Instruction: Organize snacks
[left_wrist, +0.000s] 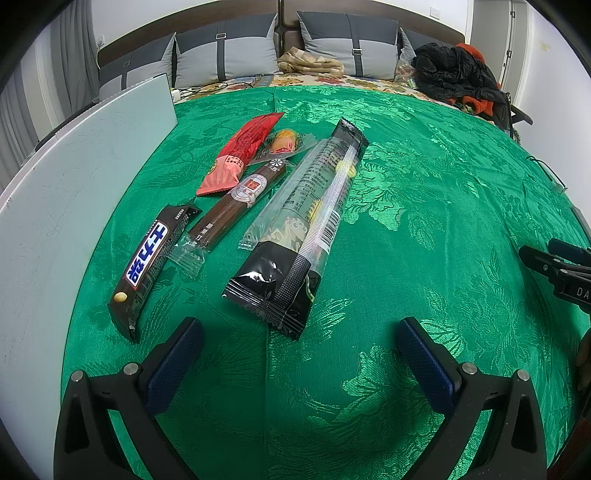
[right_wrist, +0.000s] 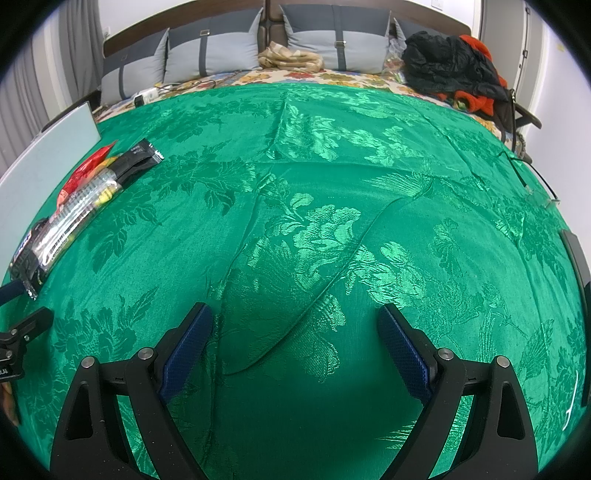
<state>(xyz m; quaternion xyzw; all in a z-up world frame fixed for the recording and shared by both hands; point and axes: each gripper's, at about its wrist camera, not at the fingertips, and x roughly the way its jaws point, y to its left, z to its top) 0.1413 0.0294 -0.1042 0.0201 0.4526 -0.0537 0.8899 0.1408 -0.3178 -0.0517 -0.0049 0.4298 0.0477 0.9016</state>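
The left gripper (left_wrist: 301, 332) hangs low over a green cloth (left_wrist: 424, 206) spread on the bed, its jaws wide apart with nothing between them. Just ahead of those jaws lie 5 snacks in a loose fan. Nearest, and almost touching the line between the fingertips, is a long black pack (left_wrist: 301, 225) with a clear ribbed seam down its length, its far end angled away to the right. Ahead and left of the left jaw lies a dark chocolate bar (left_wrist: 147, 266) with blue-and-white lettering. Between the 2 lies a brown stick (left_wrist: 236, 205) (its clear wrapper tail touches the bar's upper end). Farther ahead, a red pack (left_wrist: 240, 153) lies beside the stick, and a small yellow-orange sweet (left_wrist: 282, 142) in clear wrap lies just right of it, tucked against the black pack's far half. A white board (left_wrist: 81, 177) runs along the left of the cloth, well left of the jaws.

The right gripper (right_wrist: 293, 325) hovers over bare cloth (right_wrist: 332, 184), jaws likewise wide apart and empty. A crease in the fabric runs diagonally between its fingertips. From here the snacks sit far off to the left, the black pack (right_wrist: 85, 206) foremost and the red pack (right_wrist: 81, 173) behind it. In the left view the right gripper (left_wrist: 554, 267) shows at the right edge, well apart from the snacks.

Grey pillows (left_wrist: 225, 51) and a black heap of clothing (left_wrist: 454, 74) lie far ahead at the headboard.
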